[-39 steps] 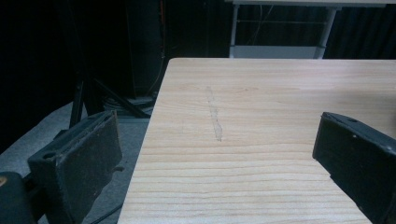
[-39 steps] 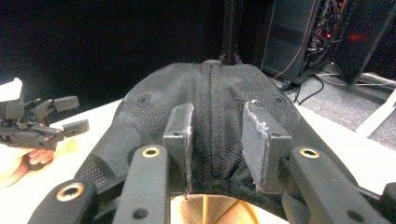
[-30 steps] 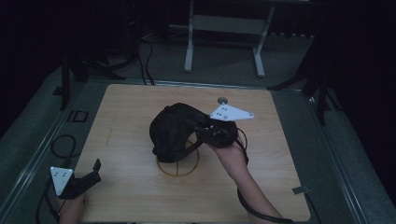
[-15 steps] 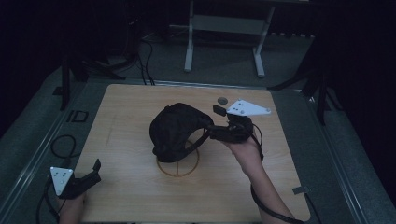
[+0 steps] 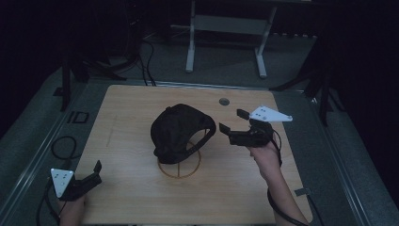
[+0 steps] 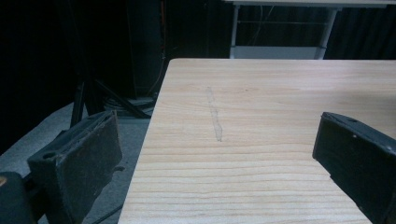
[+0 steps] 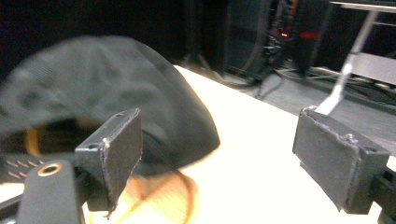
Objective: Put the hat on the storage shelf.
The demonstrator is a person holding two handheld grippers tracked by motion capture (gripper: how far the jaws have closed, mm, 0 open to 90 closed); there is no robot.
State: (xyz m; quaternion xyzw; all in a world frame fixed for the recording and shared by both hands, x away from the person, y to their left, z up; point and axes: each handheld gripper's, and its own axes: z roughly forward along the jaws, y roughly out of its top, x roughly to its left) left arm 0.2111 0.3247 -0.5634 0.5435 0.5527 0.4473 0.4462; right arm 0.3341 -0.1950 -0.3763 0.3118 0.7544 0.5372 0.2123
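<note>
The table was pale wood with fine straight grain and one faint grey streak. On it sat a black cap of mesh-like weave, over a thin yellow-orange wire ring. Both tongs, left and right, were black with dark grey pads, each topped by a light grey plate dotted with small dark marks. The floor was grey.

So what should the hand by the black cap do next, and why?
Probably pull the right gripper a bit farther back from the black cap. Its fingers stand open with nothing between them, and the cap already sits on the round wire stand in the middle of the table, apart from the gripper.
</note>
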